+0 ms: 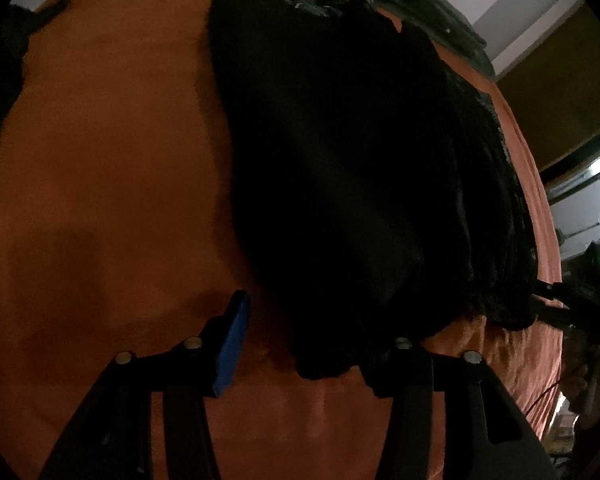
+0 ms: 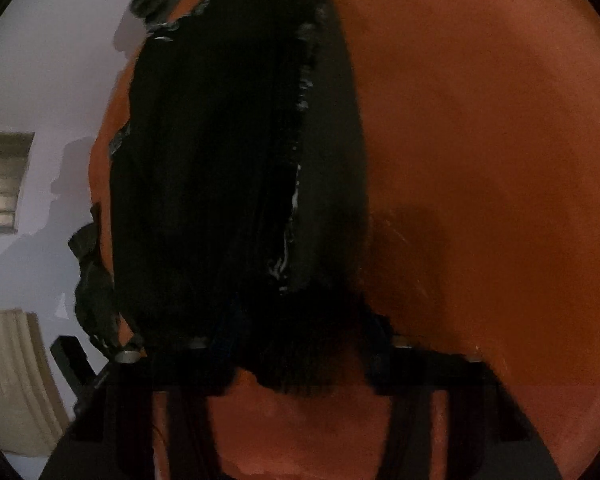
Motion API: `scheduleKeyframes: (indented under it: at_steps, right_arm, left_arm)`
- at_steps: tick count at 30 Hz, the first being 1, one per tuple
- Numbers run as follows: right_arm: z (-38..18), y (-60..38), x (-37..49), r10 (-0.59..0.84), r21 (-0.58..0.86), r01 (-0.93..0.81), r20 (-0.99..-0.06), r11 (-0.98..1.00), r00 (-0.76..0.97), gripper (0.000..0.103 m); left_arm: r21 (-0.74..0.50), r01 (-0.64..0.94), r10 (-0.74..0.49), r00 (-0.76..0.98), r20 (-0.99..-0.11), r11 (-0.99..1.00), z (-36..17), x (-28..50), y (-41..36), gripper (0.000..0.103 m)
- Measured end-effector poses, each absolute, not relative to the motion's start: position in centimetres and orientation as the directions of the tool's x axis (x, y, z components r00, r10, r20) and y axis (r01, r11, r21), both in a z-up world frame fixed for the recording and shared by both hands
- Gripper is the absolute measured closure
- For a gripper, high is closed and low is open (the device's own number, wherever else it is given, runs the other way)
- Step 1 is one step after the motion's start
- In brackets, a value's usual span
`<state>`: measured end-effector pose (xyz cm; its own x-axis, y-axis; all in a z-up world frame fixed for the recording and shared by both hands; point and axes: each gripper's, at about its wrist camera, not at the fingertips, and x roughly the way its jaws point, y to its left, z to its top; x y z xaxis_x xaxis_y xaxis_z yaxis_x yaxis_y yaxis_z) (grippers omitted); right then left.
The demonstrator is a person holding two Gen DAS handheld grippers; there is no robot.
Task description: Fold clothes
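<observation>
A black garment (image 1: 340, 160) lies lengthwise on an orange bed sheet (image 1: 100, 160). Its near hem falls between the fingers of my left gripper (image 1: 308, 340). The blue left pad (image 1: 232, 344) stands clear of the cloth with orange sheet showing beside it, while the right finger is covered by the hem. In the right wrist view the same black garment (image 2: 220, 160), with pale trim along one edge, runs away from me. My right gripper (image 2: 300, 344) has both fingers buried in the bunched hem, which fills the gap between them.
A grey-green garment (image 1: 412, 4) lies at the far edge of the bed and a dark cloth (image 1: 4, 60) at the far left. The bed's right edge (image 1: 540, 200) drops off to the room. Open orange sheet (image 2: 480, 160) spreads to the right.
</observation>
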<state>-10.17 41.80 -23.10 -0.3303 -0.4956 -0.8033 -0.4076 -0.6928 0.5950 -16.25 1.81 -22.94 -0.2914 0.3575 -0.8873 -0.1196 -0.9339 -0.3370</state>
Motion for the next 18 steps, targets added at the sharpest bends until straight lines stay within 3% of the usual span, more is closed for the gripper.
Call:
scheduleKeyframes:
  at_steps: [1, 10, 13, 18]
  right_arm:
    - [-22.9, 41.6, -10.4, -0.494, 0.594, -0.393, -0.804, -0.702, -0.332, 0.091]
    - [-17.3, 42.3, -7.4, -0.49, 0.661, -0.315, -0.731, -0.681, -0.475, 0.093]
    - [-17.3, 43.3, -6.7, -0.496, 0.655, -0.297, -0.736, -0.695, -0.461, 0.093]
    - [-19.5, 41.9, -7.3, -0.42, 0.53, -0.246, -0.822, -0.812, -0.385, 0.092]
  left_arm:
    - [-0.352, -0.134, 0.377, -0.292, -0.879, -0.926, -22.8, -16.2, 1.8, 0.086]
    - [-0.362, -0.216, 0.42, -0.401, -0.814, -0.907, -17.1, -13.7, 1.5, 0.089]
    - [-0.318, -0.223, 0.384, -0.394, -0.835, -0.921, -18.0, -13.4, 1.6, 0.089]
    - [-0.194, -0.266, 0.288, -0.378, -0.88, -0.944, -20.3, -11.7, 2.3, 0.085]
